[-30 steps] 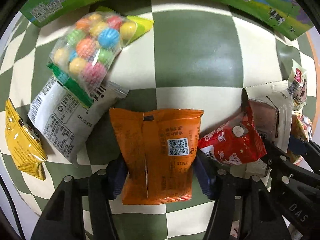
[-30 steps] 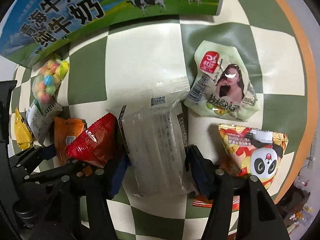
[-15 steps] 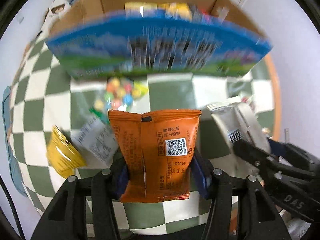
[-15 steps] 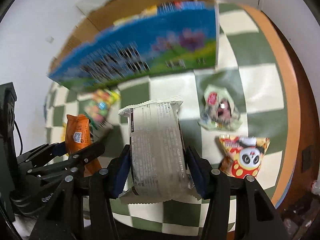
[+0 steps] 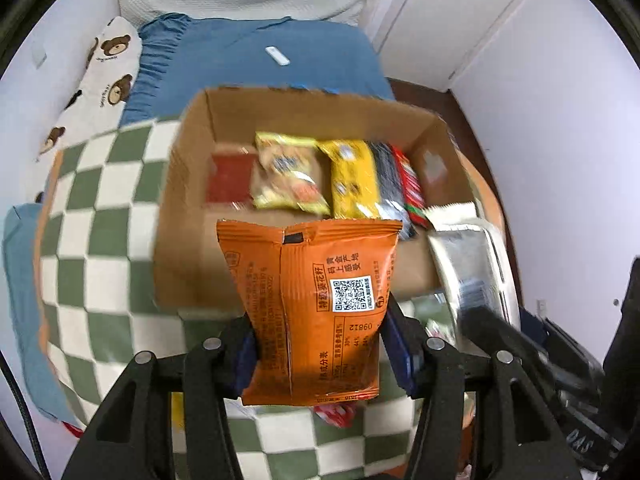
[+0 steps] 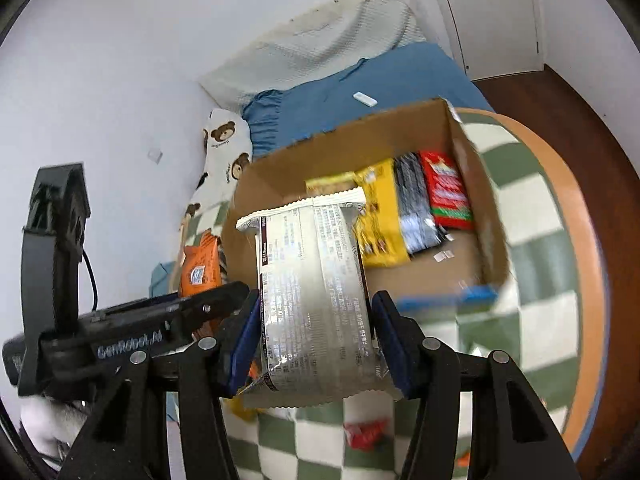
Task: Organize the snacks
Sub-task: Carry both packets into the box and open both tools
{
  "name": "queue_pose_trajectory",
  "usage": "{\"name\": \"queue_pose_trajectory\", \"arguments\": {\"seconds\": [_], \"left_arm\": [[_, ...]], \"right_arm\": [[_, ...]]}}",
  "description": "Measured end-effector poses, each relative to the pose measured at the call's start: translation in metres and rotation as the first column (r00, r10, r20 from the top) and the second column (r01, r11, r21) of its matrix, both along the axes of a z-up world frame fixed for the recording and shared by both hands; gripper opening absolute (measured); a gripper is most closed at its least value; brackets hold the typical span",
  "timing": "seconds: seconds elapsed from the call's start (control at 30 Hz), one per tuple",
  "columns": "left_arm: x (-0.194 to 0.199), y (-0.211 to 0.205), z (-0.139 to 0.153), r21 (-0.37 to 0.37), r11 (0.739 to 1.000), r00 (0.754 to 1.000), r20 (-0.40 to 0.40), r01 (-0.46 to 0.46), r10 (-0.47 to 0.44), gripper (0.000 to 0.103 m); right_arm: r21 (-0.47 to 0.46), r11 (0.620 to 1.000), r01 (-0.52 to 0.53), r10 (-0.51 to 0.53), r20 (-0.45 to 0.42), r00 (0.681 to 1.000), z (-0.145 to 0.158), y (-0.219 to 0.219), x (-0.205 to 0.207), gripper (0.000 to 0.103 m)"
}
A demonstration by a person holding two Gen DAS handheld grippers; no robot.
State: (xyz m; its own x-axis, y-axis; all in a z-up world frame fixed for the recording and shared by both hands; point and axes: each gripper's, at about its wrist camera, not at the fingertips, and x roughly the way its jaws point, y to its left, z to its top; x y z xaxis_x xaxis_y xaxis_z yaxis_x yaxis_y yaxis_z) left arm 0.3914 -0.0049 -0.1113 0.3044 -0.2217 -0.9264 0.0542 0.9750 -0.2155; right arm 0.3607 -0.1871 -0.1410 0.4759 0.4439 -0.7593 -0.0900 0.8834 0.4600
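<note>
My left gripper [image 5: 326, 350] is shut on an orange snack packet [image 5: 316, 300], held upright in front of an open cardboard box [image 5: 188, 208]. My right gripper [image 6: 316, 344] is shut on a silver foil packet [image 6: 316, 292], lifted beside the same box [image 6: 486, 204]. Several packets lie inside the box, among them a yellow one [image 5: 352, 178] and a red one [image 6: 446, 190]. In the left wrist view the silver packet [image 5: 468, 256] and the right gripper's arm show at the right. In the right wrist view the orange packet [image 6: 200, 264] shows at the left.
The box stands on a round table with a green-and-white checked cloth [image 5: 92, 240] and an orange rim [image 6: 576, 216]. A red packet [image 6: 366, 432] lies on the cloth below the grippers. Behind the table stand a blue bed [image 5: 256, 60] and a bear-print pillow [image 5: 96, 84].
Both grippers rose from the tabletop with their packets and now look down into the open box from above. The snacks left on the cloth dropped out of sight below.
</note>
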Motion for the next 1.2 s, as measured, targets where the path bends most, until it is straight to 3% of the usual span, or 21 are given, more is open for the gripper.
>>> {"name": "queue_pose_trajectory", "arguments": {"seconds": [0.1,0.27,0.6,0.63,0.67,0.73,0.8,1.2], "left_arm": [[0.035,0.010,-0.006,0.049,0.999,0.999,-0.042,-0.006,0.008,0.052],[0.084,0.024,-0.035,0.069,0.997,0.985,-0.169,-0.027,0.039,0.052],[0.110,0.032,-0.087,0.097,0.993,0.948,-0.305,-0.065,0.092,0.053],[0.110,0.033,-0.089,0.092,0.993,0.946,-0.310,-0.073,0.099,0.054],[0.111,0.035,-0.092,0.081,0.993,0.944,-0.314,-0.084,0.106,0.056],[0.112,0.039,-0.094,0.069,0.993,0.943,-0.311,-0.101,0.117,0.077],[0.112,0.039,-0.092,0.084,0.991,0.949,-0.293,-0.100,0.121,0.088],[0.103,0.032,-0.089,0.137,0.988,0.964,-0.245,-0.066,0.098,0.089]], "right_arm": [[-0.002,1.000,-0.004,0.004,-0.019,1.000,-0.008,0.015,0.026,0.057],[-0.008,1.000,-0.020,0.019,-0.085,0.996,-0.033,0.040,0.064,0.057],[-0.024,0.998,-0.061,0.055,-0.198,0.979,-0.083,0.063,0.097,0.061],[-0.023,0.997,-0.073,0.066,-0.227,0.972,-0.089,0.065,0.101,0.064],[-0.018,0.996,-0.087,0.080,-0.245,0.966,-0.093,0.067,0.103,0.077],[-0.036,0.994,-0.104,0.090,-0.269,0.959,-0.099,0.069,0.106,0.096],[-0.067,0.992,-0.106,0.084,-0.268,0.960,-0.099,0.068,0.107,0.097],[-0.236,0.971,-0.034,-0.032,-0.267,0.963,-0.090,0.026,0.113,0.097]]}}
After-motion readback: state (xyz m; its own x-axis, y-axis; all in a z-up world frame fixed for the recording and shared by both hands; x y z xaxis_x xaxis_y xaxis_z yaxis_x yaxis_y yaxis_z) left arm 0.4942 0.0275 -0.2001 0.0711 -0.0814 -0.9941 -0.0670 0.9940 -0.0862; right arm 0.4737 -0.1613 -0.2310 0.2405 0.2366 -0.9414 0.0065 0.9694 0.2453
